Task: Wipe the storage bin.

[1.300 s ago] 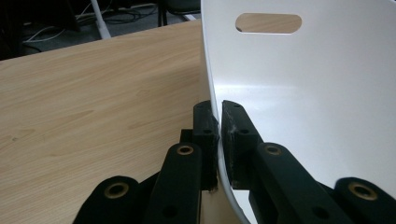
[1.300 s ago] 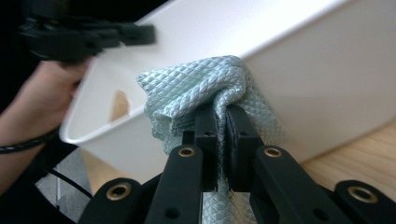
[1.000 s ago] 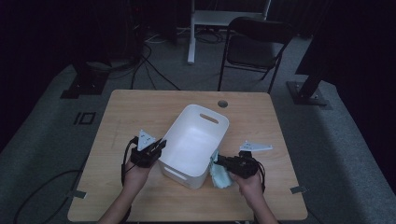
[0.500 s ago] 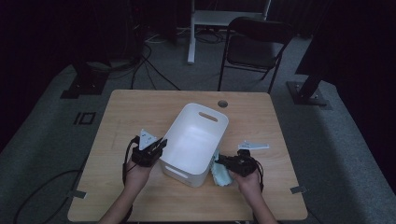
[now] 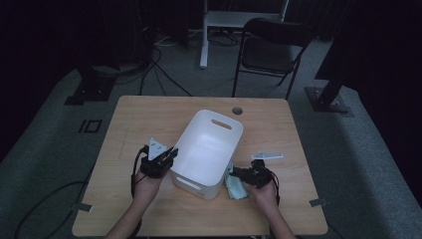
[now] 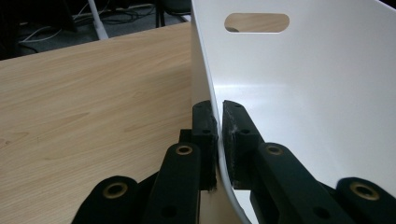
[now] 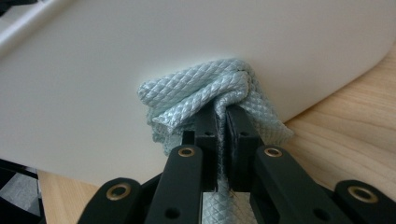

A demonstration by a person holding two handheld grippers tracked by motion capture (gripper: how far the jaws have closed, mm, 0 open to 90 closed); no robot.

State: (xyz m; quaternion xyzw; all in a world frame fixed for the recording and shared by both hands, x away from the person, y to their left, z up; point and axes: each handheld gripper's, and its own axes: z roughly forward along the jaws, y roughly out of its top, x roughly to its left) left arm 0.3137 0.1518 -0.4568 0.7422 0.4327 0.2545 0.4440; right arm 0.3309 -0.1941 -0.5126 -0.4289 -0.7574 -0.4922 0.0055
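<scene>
- 2 grippers are at work: the left gripper (image 5: 171, 152) has its jaws clamped on the left wall of the white bin (image 5: 211, 122), and the right gripper (image 5: 235, 173) has its jaws clamped on a bunched pale-blue cloth (image 5: 235, 185).
- Bin sits mid-bench (image 5: 149, 114), empty inside as far as the high view shows; the cloth is pressed to the bin's right outer wall, low, near the front corner, partly resting on the bench.
- Step in hand looks like wiping the bin's outside while the other hand steadies it.
- To do it well, keep the left grip firm on the wall (image 6: 205, 70) so the bin neither slides nor tips under the push.
- Keep the wad (image 7: 210, 81) flat on the wall and sweep along it in long strokes.
- Press through the cloth alone, so the bare jaw tips do not scrape the plastic.
- Watch the loose tail near the bench; it could drag or snag.
</scene>
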